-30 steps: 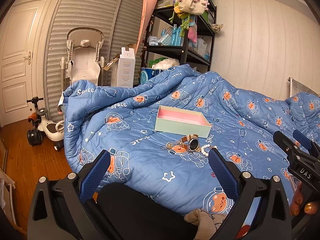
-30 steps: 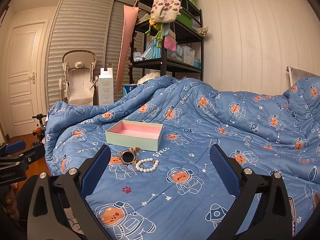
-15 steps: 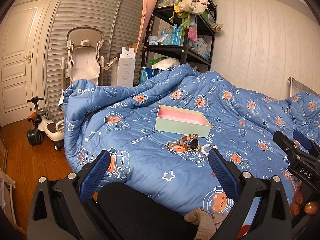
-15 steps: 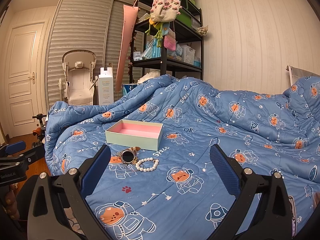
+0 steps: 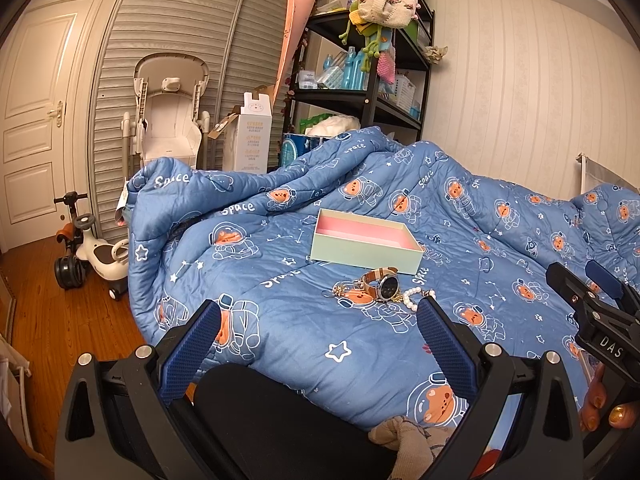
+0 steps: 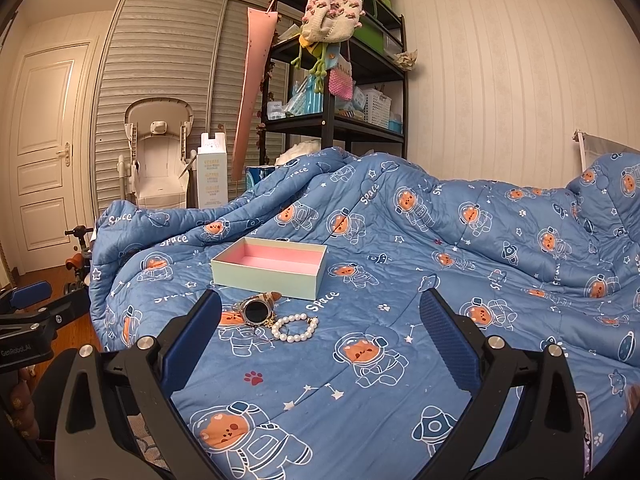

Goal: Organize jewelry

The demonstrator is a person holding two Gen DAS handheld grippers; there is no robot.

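- Jewelry lies in a small cluster on the blue quilt (image 6: 440, 240), which fills the middle and right of both views and is printed with bear astronauts and the word "SPACE".
- The shelf unit (image 6: 340, 80), black and tall, stands behind the quilt in the upper centre of the right wrist view, with crocheted bags hanging from its top.
- The high chair (image 5: 170, 120), white, sits against the slatted closet doors in the upper left of the left wrist view; a ride-on toy (image 5: 88, 248) stands on the wood floor at the left edge.
- The left gripper (image 5: 318, 320) spans the bottom of the left wrist view, its blue-padded fingers spread wide and holding nothing, above the near edge of the quilt.
- The right gripper (image 6: 320, 312) spans the bottom of the right wrist view, likewise released, fingers wide apart and empty; the jewelry shows just inside its left finger.
- The box (image 6: 272, 266), pale green outside and pink inside, rests open on the quilt at frame centre, with nothing visible in it.
- The watch (image 6: 258, 310), brown strap and dark face, lies just in front of the box, apart from it.
- The pearl bracelet (image 6: 296, 328) lies just right of the watch, close to or touching it.
- A thin gold chain (image 5: 340, 290) lies left of the watch in the left wrist view.
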